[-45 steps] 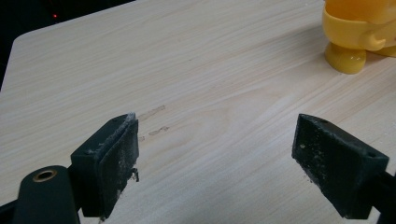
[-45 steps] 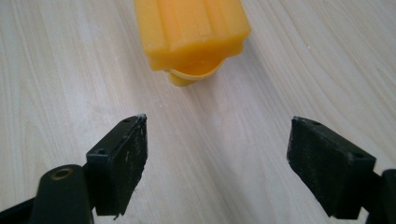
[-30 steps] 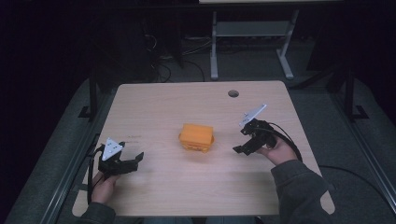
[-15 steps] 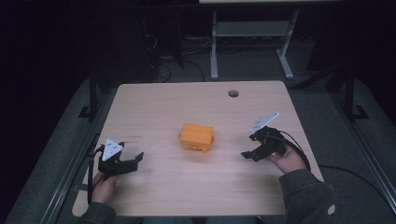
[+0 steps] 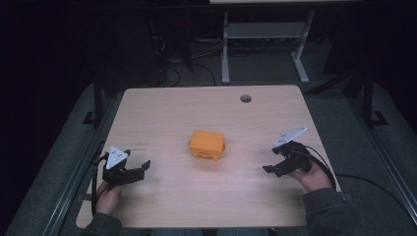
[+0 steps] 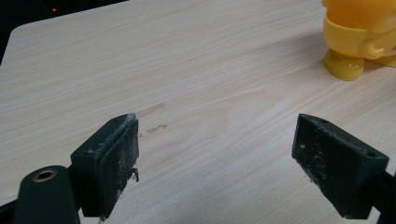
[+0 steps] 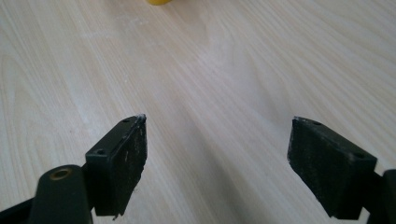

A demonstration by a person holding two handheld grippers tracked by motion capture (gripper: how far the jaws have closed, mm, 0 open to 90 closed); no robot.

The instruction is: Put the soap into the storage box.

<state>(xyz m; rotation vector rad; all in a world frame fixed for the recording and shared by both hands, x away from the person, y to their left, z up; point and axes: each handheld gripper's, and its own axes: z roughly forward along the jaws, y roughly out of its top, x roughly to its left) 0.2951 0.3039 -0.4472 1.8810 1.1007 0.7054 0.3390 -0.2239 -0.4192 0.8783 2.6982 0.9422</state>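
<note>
The left hand-held gripper (image 5: pixel 140 168) is resting low on the bench (image 5: pixel 167 113), well to the left of the orange toy (image 5: pixel 207 145), jaws spread wide and gripping nothing. The orange toy is sitting near the middle of the bench. Well to the right of the toy, the right hand-held gripper (image 5: pixel 270 161) is hovering low, jaws likewise released and empty.

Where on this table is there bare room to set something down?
The table is bare across its far half, between the cable hole and the orange toy. Also bare: either side of the toy, up to the left gripper and right gripper. Nowhere is crowded.
</note>
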